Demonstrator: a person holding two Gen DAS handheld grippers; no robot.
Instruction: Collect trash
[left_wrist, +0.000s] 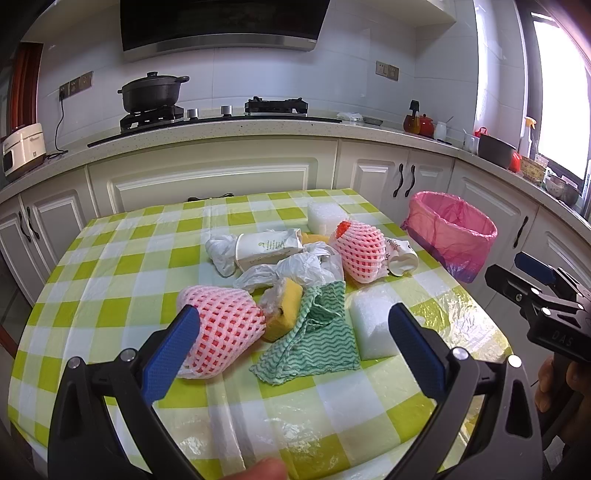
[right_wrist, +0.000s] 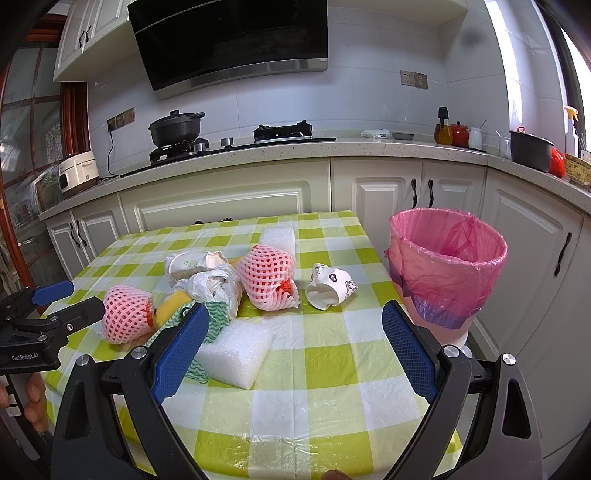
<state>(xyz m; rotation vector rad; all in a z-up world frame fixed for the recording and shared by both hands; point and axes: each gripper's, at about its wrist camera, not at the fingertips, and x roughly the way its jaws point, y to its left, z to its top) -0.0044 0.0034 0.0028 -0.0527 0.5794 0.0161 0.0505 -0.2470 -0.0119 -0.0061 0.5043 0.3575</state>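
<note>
Trash lies heaped on the green-checked table (left_wrist: 110, 273): two pink foam fruit nets (left_wrist: 225, 325) (left_wrist: 360, 251), a green wavy cloth (left_wrist: 317, 339), a yellow sponge (left_wrist: 282, 310), crumpled white plastic bags (left_wrist: 295, 267), a flattened paper cup (left_wrist: 266, 247), a crushed printed cup (right_wrist: 330, 286) and white foam blocks (right_wrist: 236, 349) (left_wrist: 325, 216). My left gripper (left_wrist: 291, 325) hangs open just in front of the near net and the cloth. My right gripper (right_wrist: 293, 325) is open over the table's right side, with the near foam block by its left finger. Nothing is held.
A bin lined with a pink bag (right_wrist: 447, 273) stands beside the table's right edge. Behind are white cabinets (left_wrist: 221, 177), a counter with a stove and black pot (left_wrist: 151, 92), and jars and pots (right_wrist: 528, 149) by the window.
</note>
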